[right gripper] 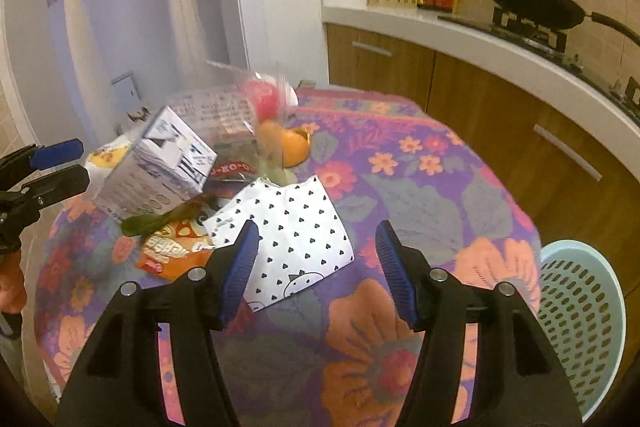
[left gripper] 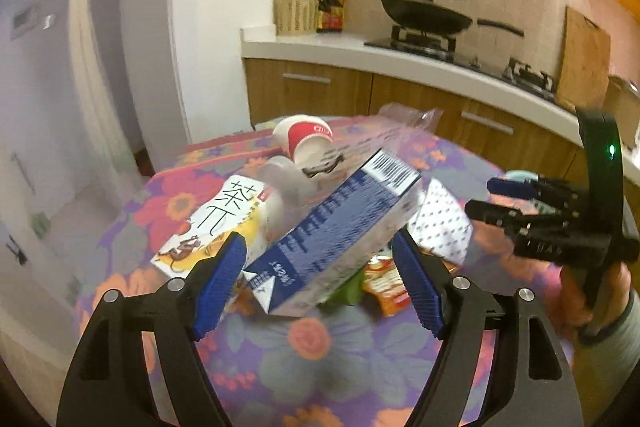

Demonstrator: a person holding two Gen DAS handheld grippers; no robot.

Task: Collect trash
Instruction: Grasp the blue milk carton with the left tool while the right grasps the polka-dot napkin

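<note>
All the trash (left gripper: 320, 227) sits uncollected mid-frame on the table (right gripper: 420, 187), basket (right gripper: 580, 327) lower right, with both the left gripper (left gripper: 320, 283) and right gripper (right gripper: 316, 267) wide open, holding nothing.

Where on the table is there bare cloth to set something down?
Bare tablecloth lies right of the heart-print paper, toward the basket, and under the right claw. The left side is crowded: blue carton, snack packet, orange peel.
</note>
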